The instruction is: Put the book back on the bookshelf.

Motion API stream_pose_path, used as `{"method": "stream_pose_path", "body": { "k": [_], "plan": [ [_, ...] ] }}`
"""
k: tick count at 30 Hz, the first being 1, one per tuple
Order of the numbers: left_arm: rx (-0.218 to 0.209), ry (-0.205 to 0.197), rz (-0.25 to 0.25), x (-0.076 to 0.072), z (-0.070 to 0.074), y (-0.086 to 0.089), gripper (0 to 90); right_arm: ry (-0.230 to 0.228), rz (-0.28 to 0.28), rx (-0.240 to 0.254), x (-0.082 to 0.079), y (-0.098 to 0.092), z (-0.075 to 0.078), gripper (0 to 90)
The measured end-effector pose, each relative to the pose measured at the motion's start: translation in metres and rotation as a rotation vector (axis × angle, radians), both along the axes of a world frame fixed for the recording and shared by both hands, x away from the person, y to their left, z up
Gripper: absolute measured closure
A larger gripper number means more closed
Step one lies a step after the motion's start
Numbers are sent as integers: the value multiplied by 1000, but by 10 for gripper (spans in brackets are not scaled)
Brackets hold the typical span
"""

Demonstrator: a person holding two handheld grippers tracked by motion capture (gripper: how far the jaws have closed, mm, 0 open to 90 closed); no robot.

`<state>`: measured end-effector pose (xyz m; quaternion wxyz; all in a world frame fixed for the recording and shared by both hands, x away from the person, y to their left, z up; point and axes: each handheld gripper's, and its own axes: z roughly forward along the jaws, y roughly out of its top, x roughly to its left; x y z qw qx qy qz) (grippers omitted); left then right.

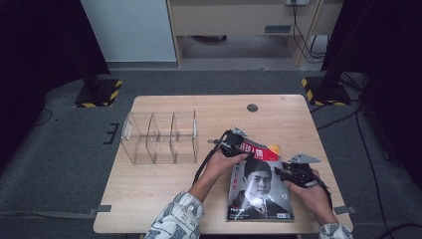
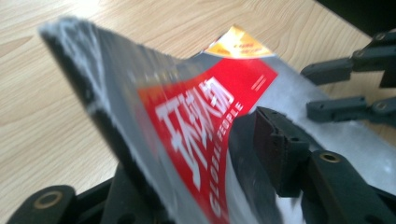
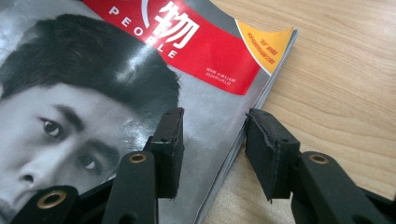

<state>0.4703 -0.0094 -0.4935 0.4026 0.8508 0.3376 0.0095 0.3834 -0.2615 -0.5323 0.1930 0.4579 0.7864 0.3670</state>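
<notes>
A magazine (image 1: 259,186) is handled with two hand-held grippers on the wooden surface (image 1: 164,184).

The magazine's top-left corner is lifted and clamped in the left hand-held gripper (image 2: 205,172). The right hand-held gripper (image 3: 212,149) is held parted, one jaw over the cover, the other just past its right edge. A clear acrylic organizer (image 1: 159,138) stands at the left.

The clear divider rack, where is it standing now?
In the high view the clear divider rack stands on the table's left half, left of the magazine and the left gripper.
</notes>
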Motion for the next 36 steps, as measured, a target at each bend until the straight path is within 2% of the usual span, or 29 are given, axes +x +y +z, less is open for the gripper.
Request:
{"method": "stream_pose_path", "body": {
  "k": [6, 9, 13, 15, 17, 22, 23, 26, 28, 31, 36],
  "plan": [
    [8, 8, -41, 5, -2, -6, 503, -2, 9, 17, 1, 2, -1, 577],
    [5, 23, -41, 7, -3, -5, 513, -8, 15, 12, 3, 4, -1, 580],
    [37, 27, -17, 5, -1, -3, 645, -13, 15, 19, 2, 5, -2, 578],
    [38, 29, -10, 4, 1, -4, 717, -15, 18, 21, 2, 5, -2, 576],
    [22, 38, 0, 4, 3, -3, 772, -20, 21, 17, 1, 5, -2, 572],
    [-21, 58, 3, 2, 9, -1, 815, -16, 32, 27, -2, 1, 0, 550],
    [-21, 57, 0, 2, 10, 0, 825, -22, 26, 38, -3, -1, 2, 548],
    [-64, 64, -5, -2, 18, 0, 847, -49, -15, 69, -4, -10, 8, 539],
    [-81, 56, -12, -4, 23, 0, 857, -56, -65, 85, -4, -17, 11, 527],
    [-92, 32, -19, -8, 33, 0, 863, -68, -119, 80, -4, -26, 11, 526],
    [-113, -1, -34, -14, 50, 3, 866, -77, -197, 27, -5, -34, 10, 497]
  ]
}}
